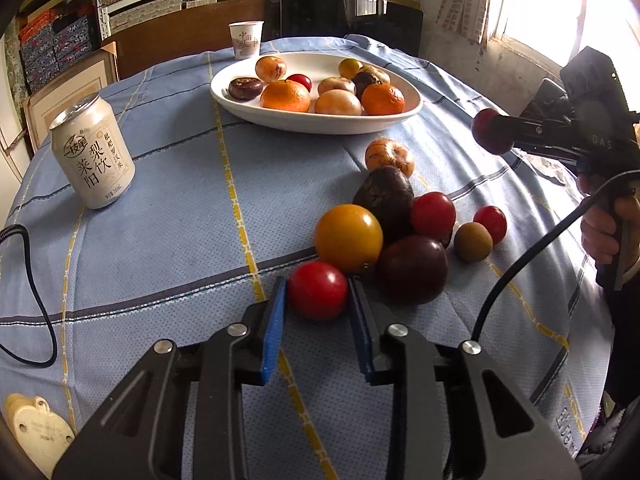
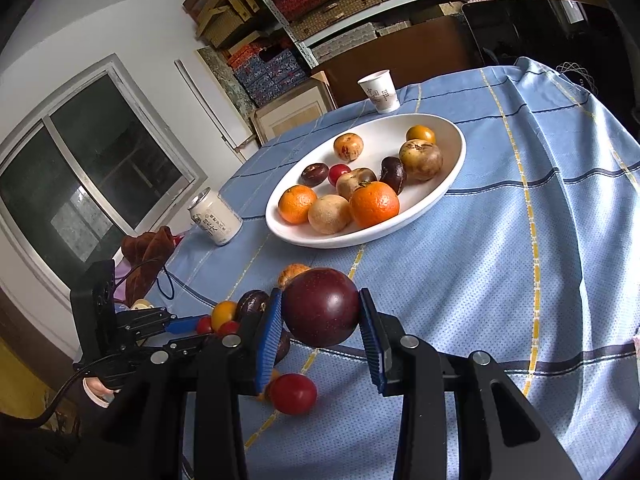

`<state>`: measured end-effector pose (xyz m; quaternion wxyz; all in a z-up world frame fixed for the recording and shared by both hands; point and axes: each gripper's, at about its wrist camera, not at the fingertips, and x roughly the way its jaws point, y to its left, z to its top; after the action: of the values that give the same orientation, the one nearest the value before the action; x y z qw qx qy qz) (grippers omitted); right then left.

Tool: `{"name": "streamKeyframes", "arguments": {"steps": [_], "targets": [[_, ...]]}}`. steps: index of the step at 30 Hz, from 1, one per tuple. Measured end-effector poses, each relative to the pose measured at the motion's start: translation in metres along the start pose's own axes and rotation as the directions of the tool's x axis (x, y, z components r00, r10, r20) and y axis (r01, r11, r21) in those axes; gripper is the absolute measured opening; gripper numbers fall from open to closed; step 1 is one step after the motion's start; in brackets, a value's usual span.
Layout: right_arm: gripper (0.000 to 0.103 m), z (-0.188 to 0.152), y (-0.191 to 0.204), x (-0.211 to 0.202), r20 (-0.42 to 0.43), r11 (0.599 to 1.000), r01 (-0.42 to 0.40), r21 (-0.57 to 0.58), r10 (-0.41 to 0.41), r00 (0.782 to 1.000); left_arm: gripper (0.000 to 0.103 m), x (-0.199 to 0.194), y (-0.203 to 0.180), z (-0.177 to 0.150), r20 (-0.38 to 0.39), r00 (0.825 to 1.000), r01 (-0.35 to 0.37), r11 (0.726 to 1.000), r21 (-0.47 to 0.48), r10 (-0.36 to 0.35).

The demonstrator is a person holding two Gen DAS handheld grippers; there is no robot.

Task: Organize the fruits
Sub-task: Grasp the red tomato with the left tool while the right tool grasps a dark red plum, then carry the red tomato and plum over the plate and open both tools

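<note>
My left gripper (image 1: 317,285) is shut on a small red tomato (image 1: 318,296) that rests on the blue cloth at the near edge of a pile of loose fruit. Just behind it lie a yellow tomato (image 1: 348,238), a dark plum (image 1: 412,269), a dark wrinkled fruit (image 1: 384,196) and two more red tomatoes. My right gripper (image 2: 320,294) is shut on a dark red plum (image 2: 322,307), held in the air over the cloth; the left wrist view shows that plum (image 1: 491,131) raised at the right. The white oval plate (image 1: 256,110) beyond holds several fruits, among them two oranges.
A drink can (image 1: 93,156) stands left of the plate and a paper cup (image 1: 246,39) behind it. A black cable (image 1: 36,280) loops over the cloth at the left. A person's hand (image 1: 600,232) grips the right handle. Shelves of boxes line the back wall.
</note>
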<state>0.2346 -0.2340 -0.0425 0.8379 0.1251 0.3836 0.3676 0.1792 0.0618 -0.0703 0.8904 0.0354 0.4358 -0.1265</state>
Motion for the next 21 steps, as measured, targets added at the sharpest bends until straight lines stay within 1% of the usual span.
{"name": "streamKeyframes", "arguments": {"steps": [7, 8, 9, 10, 12, 13, 15, 18, 21], "targets": [[0.038, 0.000, -0.001, 0.004, -0.010, 1.000, 0.002, 0.002, -0.002, 1.000, 0.030, -0.004, 0.002, 0.000, 0.015, 1.000, 0.007, 1.000, -0.017, -0.007], [0.038, 0.000, -0.002, 0.004, -0.011, 1.000, -0.003, 0.007, 0.003, 1.000, 0.030, -0.006, 0.004, 0.000, 0.022, 1.000, 0.019, 0.999, -0.026, -0.019], [0.038, 0.002, -0.004, 0.006, -0.013, 0.999, -0.032, 0.024, 0.032, 0.999, 0.030, -0.007, 0.007, 0.001, 0.029, 0.999, 0.033, 0.999, -0.038, -0.032], [0.038, 0.004, -0.006, 0.009, -0.020, 0.997, -0.055, 0.047, 0.056, 0.998, 0.030, -0.010, 0.012, 0.004, 0.041, 0.997, 0.062, 0.996, -0.062, -0.059], [0.038, 0.008, -0.006, 0.015, -0.036, 0.997, -0.055, 0.061, 0.058, 0.998, 0.030, -0.012, 0.022, 0.011, 0.054, 0.993, 0.107, 0.988, -0.107, -0.102], [0.038, 0.013, -0.003, 0.017, -0.034, 0.998, -0.041, 0.052, 0.043, 0.999, 0.030, -0.015, 0.027, 0.019, 0.059, 0.992, 0.122, 0.984, -0.130, -0.116], [0.038, 0.023, 0.002, 0.019, -0.014, 0.998, -0.038, 0.049, 0.039, 0.999, 0.030, -0.021, 0.033, 0.037, 0.078, 0.992, 0.107, 0.984, -0.140, -0.097], [0.038, 0.041, 0.003, 0.024, 0.028, 0.993, -0.076, 0.088, 0.074, 0.997, 0.030, -0.024, 0.037, 0.063, 0.096, 0.990, 0.121, 0.982, -0.146, -0.107], [0.038, 0.060, 0.003, 0.035, 0.085, 0.990, -0.088, 0.110, 0.079, 0.993, 0.030, -0.020, 0.040, 0.090, 0.108, 0.989, 0.122, 0.979, -0.163, -0.105]]}}
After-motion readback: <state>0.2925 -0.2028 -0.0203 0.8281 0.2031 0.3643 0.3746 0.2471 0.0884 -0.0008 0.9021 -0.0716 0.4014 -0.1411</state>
